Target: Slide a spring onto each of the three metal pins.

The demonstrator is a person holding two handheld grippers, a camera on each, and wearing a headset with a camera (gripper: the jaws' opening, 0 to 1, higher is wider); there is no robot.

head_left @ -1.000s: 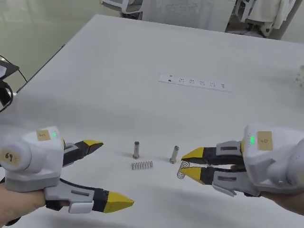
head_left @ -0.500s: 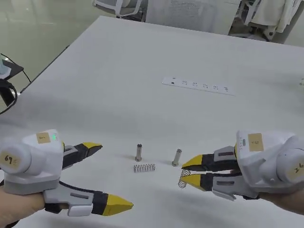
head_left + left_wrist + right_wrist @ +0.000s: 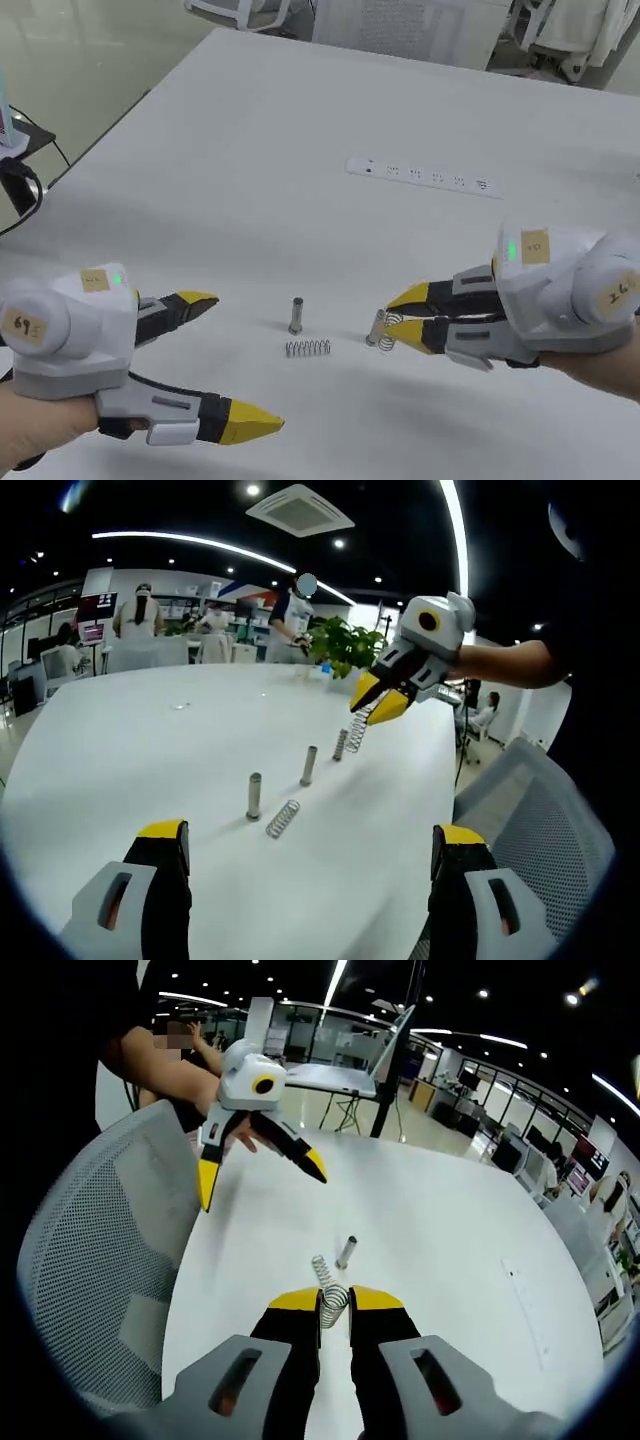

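L gripper [image 3: 247, 362]: jaws wide open, empty. Mid-desk [image 3: 250, 150]: bare pin [image 3: 297, 314], loose spring [image 3: 307, 348] lying just beside. R gripper [image 3: 391, 322]: jaws pinching 2nd spring [image 3: 387, 343] beside 2nd pin [image 3: 374, 328]. Step prob. threading; next: align bore over pin top, lower.

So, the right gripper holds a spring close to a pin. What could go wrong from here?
The right gripper pinches the spring only at its tips, so it may slip or pop out as it meets the pin. The tips sit close to that pin; I cannot tell if it is fixed, so a nudge might tip it.
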